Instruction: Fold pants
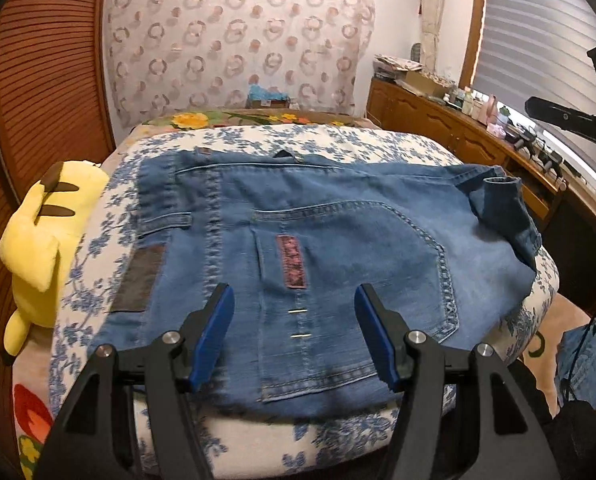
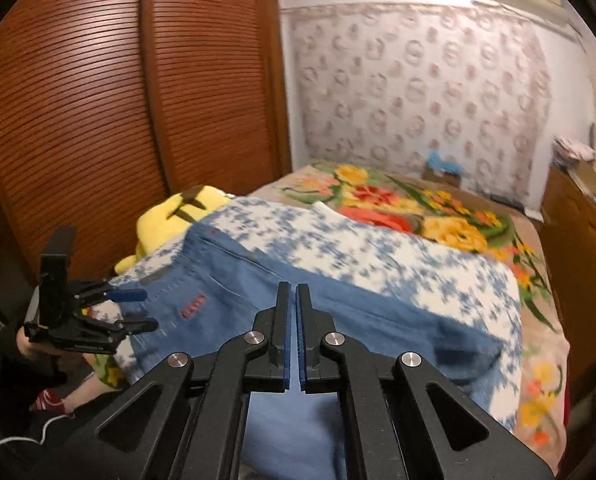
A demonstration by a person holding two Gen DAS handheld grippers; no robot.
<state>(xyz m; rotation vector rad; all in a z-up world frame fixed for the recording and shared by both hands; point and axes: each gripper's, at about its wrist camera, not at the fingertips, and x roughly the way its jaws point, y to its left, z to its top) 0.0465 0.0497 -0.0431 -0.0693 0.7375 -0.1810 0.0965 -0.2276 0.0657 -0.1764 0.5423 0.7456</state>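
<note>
Blue jeans point(image 1: 337, 248) lie folded on a white and blue floral quilt point(image 1: 258, 140), back pocket up, with a leg hem turned up at the right. My left gripper point(image 1: 294, 308) is open and empty, hovering just above the near part of the jeans; it also shows in the right wrist view point(image 2: 138, 308) at the left. My right gripper point(image 2: 292, 292) is shut with nothing visible between its pads, held above the jeans point(image 2: 337, 312). Part of it shows at the right edge of the left wrist view point(image 1: 557, 116).
A yellow plush toy point(image 1: 46, 240) lies at the quilt's left edge. A slatted wooden wardrobe point(image 2: 98, 100) stands on the left. A cluttered wooden sideboard point(image 1: 477, 136) runs along the right under a window. A flowered blanket point(image 2: 437, 208) covers the far bed.
</note>
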